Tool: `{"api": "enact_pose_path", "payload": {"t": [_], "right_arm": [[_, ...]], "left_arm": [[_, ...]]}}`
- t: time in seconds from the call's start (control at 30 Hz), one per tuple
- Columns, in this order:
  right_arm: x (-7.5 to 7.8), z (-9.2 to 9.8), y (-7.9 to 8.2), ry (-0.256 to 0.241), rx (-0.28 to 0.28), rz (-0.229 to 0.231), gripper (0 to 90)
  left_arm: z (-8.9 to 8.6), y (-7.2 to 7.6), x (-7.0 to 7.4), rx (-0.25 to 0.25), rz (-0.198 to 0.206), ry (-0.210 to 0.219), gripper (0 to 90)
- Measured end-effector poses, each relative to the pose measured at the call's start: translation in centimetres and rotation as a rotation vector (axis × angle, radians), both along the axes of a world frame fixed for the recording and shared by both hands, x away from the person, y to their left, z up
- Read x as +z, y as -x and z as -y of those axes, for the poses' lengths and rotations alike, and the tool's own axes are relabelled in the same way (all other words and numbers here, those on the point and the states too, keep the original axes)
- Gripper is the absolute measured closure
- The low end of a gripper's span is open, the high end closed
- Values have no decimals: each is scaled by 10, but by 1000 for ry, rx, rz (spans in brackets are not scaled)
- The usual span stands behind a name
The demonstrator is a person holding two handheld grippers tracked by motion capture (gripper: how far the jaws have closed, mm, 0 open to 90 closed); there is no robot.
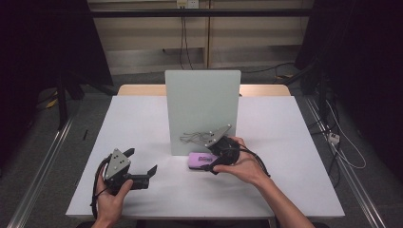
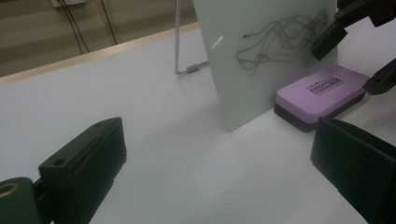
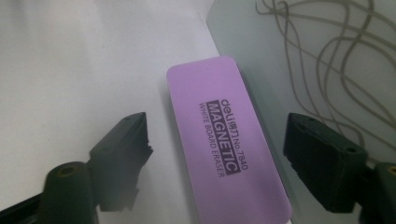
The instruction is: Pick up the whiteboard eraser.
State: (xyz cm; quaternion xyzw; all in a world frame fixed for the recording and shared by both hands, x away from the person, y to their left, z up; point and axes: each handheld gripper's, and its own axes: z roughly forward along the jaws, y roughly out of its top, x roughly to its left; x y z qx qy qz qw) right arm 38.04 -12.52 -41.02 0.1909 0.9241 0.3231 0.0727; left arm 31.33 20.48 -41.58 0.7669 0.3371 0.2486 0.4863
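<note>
A purple whiteboard eraser lies flat on the white desk, at the foot of an upright whiteboard that stands on the middle of the desk; one long edge of the eraser runs just beside the board's lower edge. The eraser's purple top, printed "MAGNETIC WHITE BOARD ERASER", faces up over a dark base. A tangle of thin scribbled lines marks the lower part of the board's face. The right gripper, held in the person's right hand, is at the eraser with its jaws spread wide: in the right gripper view the eraser lies between the two black jaws, one over the desk on one side and the other against the board on the other side, and neither is seen to touch it. The left gripper, held in the left hand, rests low over the near left part of the desk, well apart from the eraser, its jaws likewise wide apart with only bare desk surface between them.
</note>
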Motion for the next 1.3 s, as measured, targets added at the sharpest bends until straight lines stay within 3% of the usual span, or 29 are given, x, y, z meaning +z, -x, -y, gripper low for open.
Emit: {"api": "enact_pose_path", "payload": {"t": [0.17, 0.53, 0.67, 1.3], "right_arm": [[-2, -4, -7, 14, 13, -8, 241], [-7, -17, -16, 111, 86, -49, 304], [-9, -17, -16, 124, 100, -56, 318], [-14, -18, -17, 178, 116, -37, 377]], "left_arm": [[1, 0, 0, -9, -3, -1, 34], [0, -1, 0, -7, -2, -4, 34], [0, -1, 0, -7, 0, -4, 33], [-1, -1, 0, 8, -3, -9, 34]]}}
